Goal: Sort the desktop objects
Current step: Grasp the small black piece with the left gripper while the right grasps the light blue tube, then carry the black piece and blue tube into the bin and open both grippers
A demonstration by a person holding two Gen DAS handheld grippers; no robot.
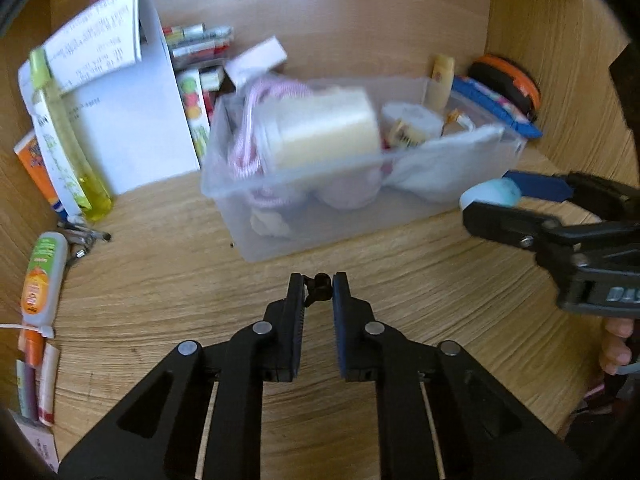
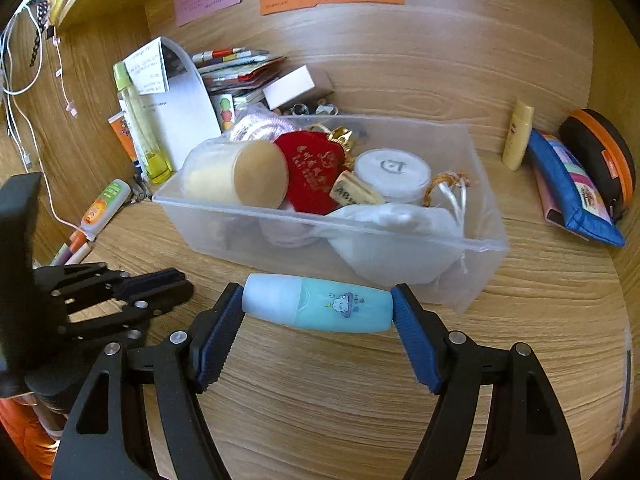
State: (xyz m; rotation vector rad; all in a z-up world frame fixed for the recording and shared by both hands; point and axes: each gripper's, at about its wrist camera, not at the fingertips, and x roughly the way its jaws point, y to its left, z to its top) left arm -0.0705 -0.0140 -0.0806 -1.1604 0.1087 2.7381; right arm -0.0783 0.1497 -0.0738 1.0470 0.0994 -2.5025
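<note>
My right gripper (image 2: 318, 308) is shut on a small light blue bottle (image 2: 320, 303) with a white cap and a cloud print, held sideways by its ends just in front of the clear plastic bin (image 2: 486, 246). The bottle also shows in the left wrist view (image 1: 491, 193). My left gripper (image 1: 317, 289) is shut on a small black clip (image 1: 318, 287) above the wooden desk, in front of the bin (image 1: 224, 200). The bin holds a cream jar (image 2: 240, 178), a red pouch (image 2: 310, 172), a white round tin (image 2: 394, 174) and a white cloth bag (image 2: 396, 236).
Left of the bin stand a yellow-green bottle (image 2: 140, 128), white papers (image 2: 180, 120) and an orange-green tube (image 2: 105, 202). Packets and a white box (image 2: 294, 86) lie behind. A yellow tube (image 2: 518, 136), blue pouch (image 2: 572, 188) and orange-black case (image 2: 604, 152) sit at right. Cables hang left.
</note>
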